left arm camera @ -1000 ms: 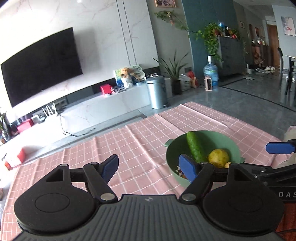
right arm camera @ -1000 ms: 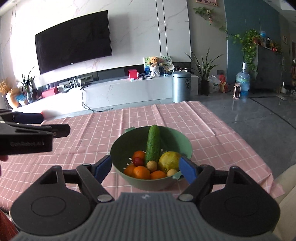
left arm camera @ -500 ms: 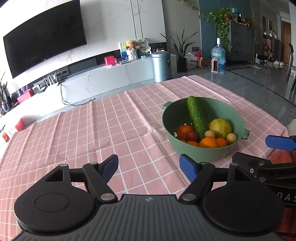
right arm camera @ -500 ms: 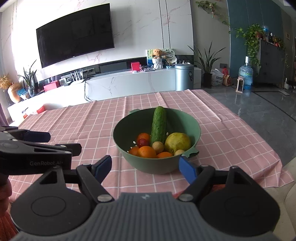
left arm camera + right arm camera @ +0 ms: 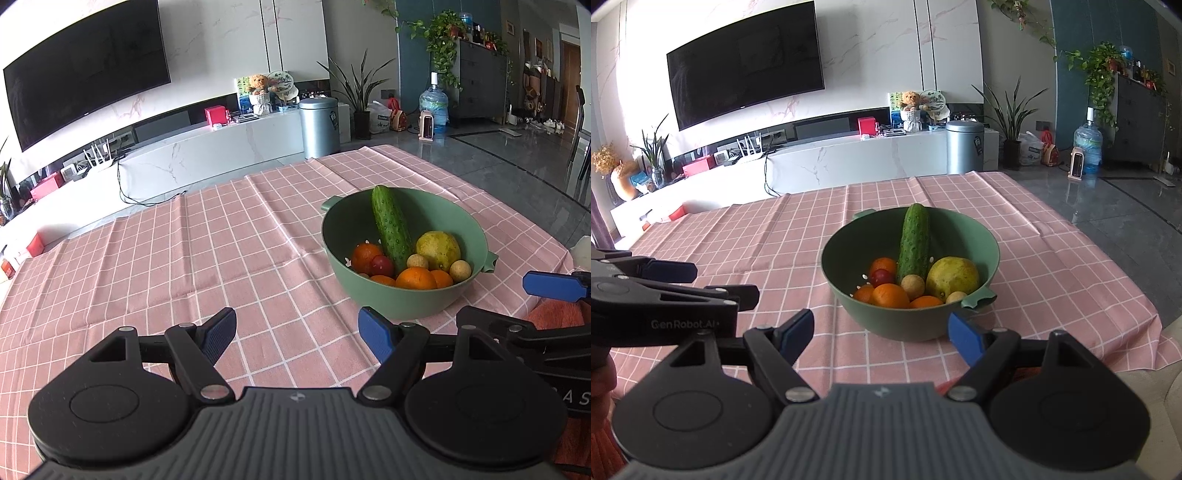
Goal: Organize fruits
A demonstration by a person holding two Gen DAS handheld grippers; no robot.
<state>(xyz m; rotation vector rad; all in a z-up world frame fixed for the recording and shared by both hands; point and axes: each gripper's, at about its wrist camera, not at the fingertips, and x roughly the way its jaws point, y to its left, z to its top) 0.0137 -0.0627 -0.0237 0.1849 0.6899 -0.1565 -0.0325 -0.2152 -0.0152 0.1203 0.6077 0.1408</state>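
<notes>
A green bowl (image 5: 349, 225) (image 5: 982, 236) stands on the pink checked tablecloth. It holds a cucumber (image 5: 390, 225) (image 5: 915, 240) leaning on the far rim, a yellow-green pear-like fruit (image 5: 439, 249) (image 5: 953, 275), several oranges (image 5: 415, 278) (image 5: 890, 295), a small red fruit (image 5: 382, 264) and small tan round fruits (image 5: 912, 285). My left gripper (image 5: 299, 330) is open and empty, short of the bowl and to its left. My right gripper (image 5: 881, 330) is open and empty, just short of the bowl's near wall.
The pink checked tablecloth (image 5: 184, 251) covers the table; its right edge hangs over near the bowl (image 5: 1145, 317). Beyond the table are a white TV bench (image 5: 849, 155), a wall TV, a metal bin (image 5: 319, 127) and plants.
Both grippers have risen and pulled back a little, so the bowl's contents show more fully. Both grippers stay open. The fruits have not moved.
</notes>
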